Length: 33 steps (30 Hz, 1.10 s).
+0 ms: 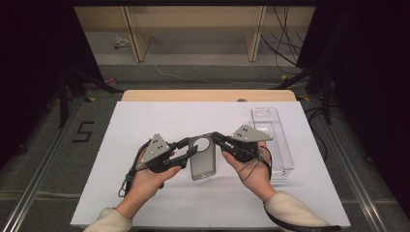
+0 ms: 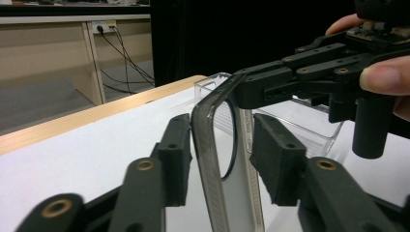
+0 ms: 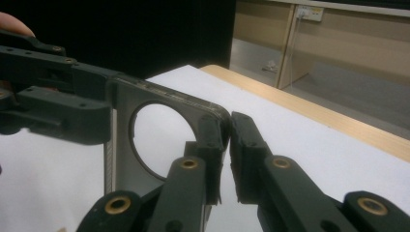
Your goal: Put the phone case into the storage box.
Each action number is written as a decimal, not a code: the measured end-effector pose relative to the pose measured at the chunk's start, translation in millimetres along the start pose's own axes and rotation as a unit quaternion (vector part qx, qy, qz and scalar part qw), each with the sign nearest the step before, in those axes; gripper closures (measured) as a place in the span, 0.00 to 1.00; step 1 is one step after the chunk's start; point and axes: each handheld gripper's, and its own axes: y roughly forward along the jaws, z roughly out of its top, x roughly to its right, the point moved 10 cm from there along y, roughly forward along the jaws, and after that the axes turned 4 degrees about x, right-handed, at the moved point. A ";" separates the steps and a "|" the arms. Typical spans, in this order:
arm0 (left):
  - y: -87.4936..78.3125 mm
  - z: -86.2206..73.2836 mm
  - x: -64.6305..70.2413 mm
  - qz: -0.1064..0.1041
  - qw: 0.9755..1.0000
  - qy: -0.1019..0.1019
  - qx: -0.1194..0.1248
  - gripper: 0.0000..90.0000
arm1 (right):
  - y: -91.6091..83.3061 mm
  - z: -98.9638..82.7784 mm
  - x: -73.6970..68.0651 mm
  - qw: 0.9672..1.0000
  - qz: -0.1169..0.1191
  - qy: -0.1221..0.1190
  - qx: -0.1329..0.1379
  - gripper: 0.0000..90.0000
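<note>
Over the middle of the white table [image 1: 145, 121], a clear phone case [image 1: 202, 157] with a big round cutout sits between the two hand-held grippers. Left gripper [image 1: 191, 151] reaches in from the left; in the left gripper view [image 2: 220, 159] its jaws stand either side of the case's edge, left jaw touching or nearly so, right jaw a small gap away, so partly open and not clearly clamping. Right gripper [image 1: 216, 137] comes in from the right at the case's far corner; in the right gripper view [image 3: 225, 154] its jaws are pinched nearly together on the case's corner rim, gripping it. Case [image 3: 159, 121] stands tilted up off the table in both gripper views, cutout toward the far end. Person's left hand [image 1: 147, 176] and right hand [image 1: 254, 169] wrap the gripper bodies, light sleeves at the near edge. Clear plastic tray [image 1: 278, 140] lies on the right side of the table, long axis running near to far, just right of the right gripper. Grey floor, cables and wooden shelving beyond the far edge.
</note>
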 end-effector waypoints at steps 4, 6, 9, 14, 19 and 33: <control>0.0 0.9 2.4 0.006 1.000 0.014 -0.007 0.50 | -1.0 0.5 1.3 1.000 -0.004 -0.001 -0.002 0.94; -0.3 1.0 2.6 0.013 1.000 0.020 -0.011 0.42 | -1.5 0.7 2.8 1.000 -0.009 0.000 -0.002 0.94; -1.0 0.7 2.4 0.019 0.999 0.027 -0.016 0.34 | -2.0 1.1 4.6 1.000 -0.013 -0.001 -0.002 0.94; -3.3 -2.5 -1.4 0.033 0.998 0.035 -0.028 0.22 | -3.4 1.8 7.3 1.000 -0.021 -0.002 -0.004 0.94; -9.2 -5.6 -7.8 0.043 0.998 0.040 -0.035 0.16 | -4.5 2.3 10.2 1.000 -0.026 -0.001 -0.004 0.94; -30.9 -14.2 -23.7 0.045 0.997 0.051 -0.038 0.03 | -8.8 7.5 17.7 0.999 -0.034 0.007 0.003 0.94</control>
